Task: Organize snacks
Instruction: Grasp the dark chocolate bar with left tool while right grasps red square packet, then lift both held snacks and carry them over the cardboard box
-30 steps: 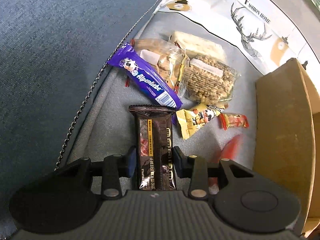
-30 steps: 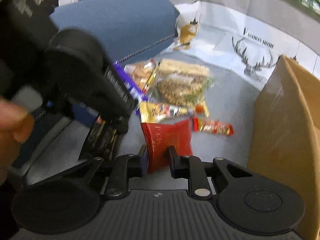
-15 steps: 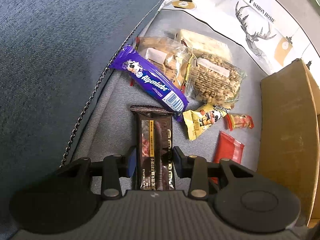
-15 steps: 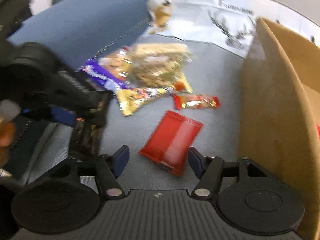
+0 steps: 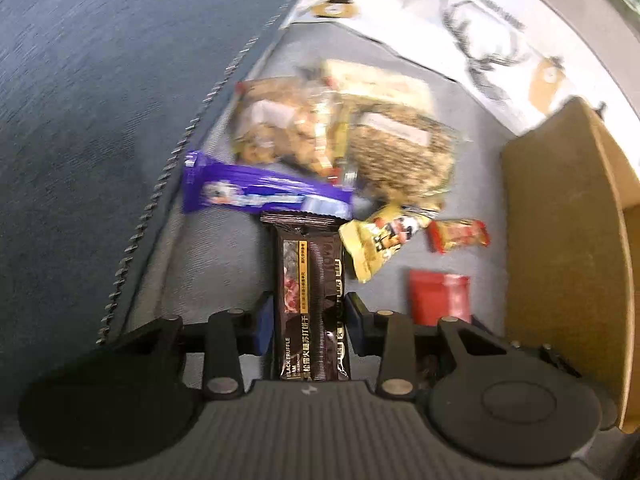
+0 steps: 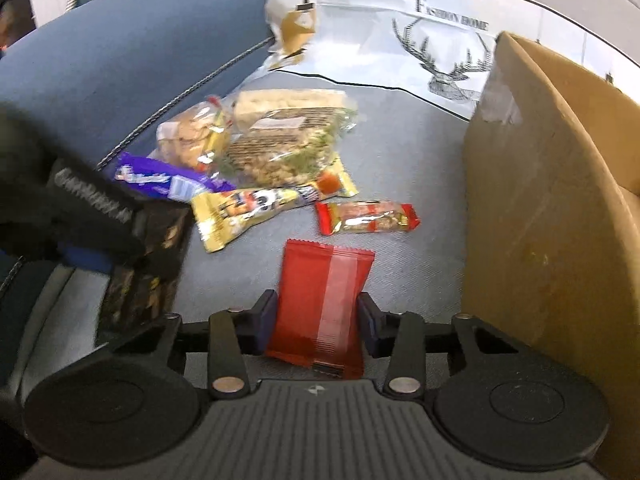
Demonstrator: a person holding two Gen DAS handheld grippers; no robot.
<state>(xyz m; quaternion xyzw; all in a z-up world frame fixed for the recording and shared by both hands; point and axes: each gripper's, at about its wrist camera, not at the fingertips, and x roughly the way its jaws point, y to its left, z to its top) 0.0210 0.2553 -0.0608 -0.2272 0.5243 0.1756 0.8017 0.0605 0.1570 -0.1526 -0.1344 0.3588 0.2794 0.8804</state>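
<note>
Far left: blue cushion (image 6: 120, 52) with a zipper seam (image 5: 176, 160) running along its edge, grey seat (image 6: 400, 128) beside it.

My left gripper (image 5: 308, 320): jaws closed on the dark bar (image 5: 310, 304), pads on both long sides. The bar points away from me; its far end touches the purple bar (image 5: 260, 192), which lies crosswise just beyond it. In the right wrist view the left gripper (image 6: 90, 210) is a dark blur at the left edge with the dark bar (image 6: 140, 276) under it.

Behind the purple bar: a clear bag of biscuits (image 6: 188, 136), then a clear bag of nuts (image 6: 280, 148) overlapping it, with a pale bar (image 6: 288, 100) at the back. All blurred in the left view.

Middle: yellow packet (image 6: 248, 208) lies angled, one end against the nut bag, the other near the dark bar. Just right of it, a small red-and-gold bar (image 6: 368, 216), flat on the seat, apart from the rest.

My right gripper (image 6: 316, 320): jaws around the red packet (image 6: 324, 304), pads touching both sides, near end by my palm. Whether it is off the seat, I cannot tell.

Right: cardboard box (image 6: 540, 220), wall upright, close beside the red packet. Behind everything, a white sheet (image 6: 440, 40) with a deer-head print.
</note>
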